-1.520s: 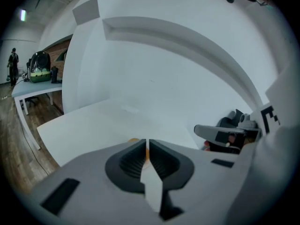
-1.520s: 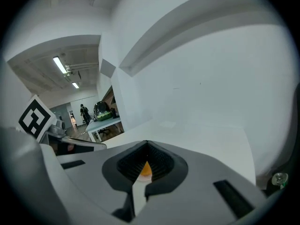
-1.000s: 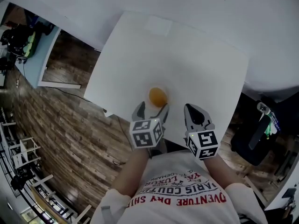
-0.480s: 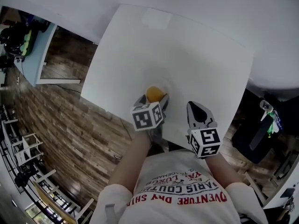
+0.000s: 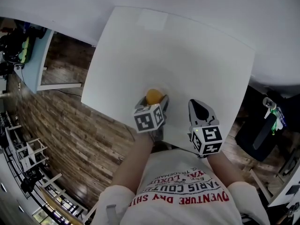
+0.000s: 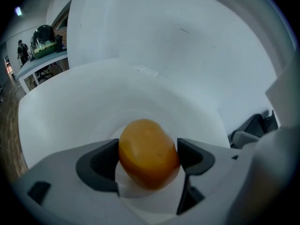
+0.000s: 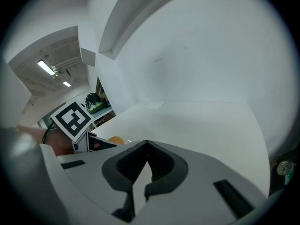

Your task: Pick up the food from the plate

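Note:
An orange, rounded piece of food (image 6: 149,153) sits between the jaws of my left gripper (image 6: 147,157), which are shut on it and touch both its sides. A white plate (image 6: 110,118) shows faintly around and under it; whether the food still rests on it I cannot tell. From the head view, the food (image 5: 153,95) shows just ahead of the left gripper (image 5: 153,101) near the white table's front edge. My right gripper (image 5: 197,106) hovers to the right with its jaws shut and nothing in them. In the right gripper view the right gripper (image 7: 146,146) faces the table, with the food (image 7: 115,139) at its left.
The white table (image 5: 187,55) stretches ahead to a white wall. A wooden floor (image 5: 61,125) lies to the left of the table, with a light blue desk (image 5: 35,55) beyond it. Dark equipment (image 5: 262,130) stands at the right of the table.
My left gripper moved forward around the food and its jaws came together on it. The right gripper stayed about where it was, still shut.

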The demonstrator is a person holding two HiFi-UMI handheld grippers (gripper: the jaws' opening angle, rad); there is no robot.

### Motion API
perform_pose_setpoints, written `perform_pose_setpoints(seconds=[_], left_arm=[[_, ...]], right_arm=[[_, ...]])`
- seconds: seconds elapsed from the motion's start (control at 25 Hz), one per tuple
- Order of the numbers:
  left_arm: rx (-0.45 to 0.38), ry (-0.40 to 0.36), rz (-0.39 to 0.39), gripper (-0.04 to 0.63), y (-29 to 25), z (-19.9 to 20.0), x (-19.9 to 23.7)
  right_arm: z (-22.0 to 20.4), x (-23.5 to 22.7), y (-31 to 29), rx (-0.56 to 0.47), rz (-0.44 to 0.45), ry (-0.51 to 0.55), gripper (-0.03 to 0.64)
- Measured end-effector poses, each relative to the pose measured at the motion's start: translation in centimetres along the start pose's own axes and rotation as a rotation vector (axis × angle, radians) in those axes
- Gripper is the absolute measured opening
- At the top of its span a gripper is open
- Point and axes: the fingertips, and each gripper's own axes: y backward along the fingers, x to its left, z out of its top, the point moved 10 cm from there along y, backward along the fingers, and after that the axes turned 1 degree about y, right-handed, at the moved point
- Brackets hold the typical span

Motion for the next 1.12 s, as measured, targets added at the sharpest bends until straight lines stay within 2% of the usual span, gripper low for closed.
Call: perform_pose_setpoints(seconds=[0.28, 0.48, 0.72, 1.12], left_arm=[[0.007, 0.019, -0.085, 0.39, 0.6, 0.7, 0.8], [-0.043, -0.032, -0.147, 0.388, 2.2, 2.6, 0.9], [-0.159, -0.241, -0.221, 0.39, 6.4, 6.3, 0.5], [-0.51, -0.642, -0.415, 0.39, 15.0, 11.8, -0.6]], right_arm=[[0.5, 1.4, 0.7, -0.02, -0.053, 0.025, 0.008], [1.6, 3.1, 1.4, -0.07, -0.128, 0.005, 0.008], [3.8, 6.1, 2.5, -0.171, -0.231, -0.05, 0.008], [7.7, 10.3, 5.6, -0.381, -0.416, -0.062, 0.008]])
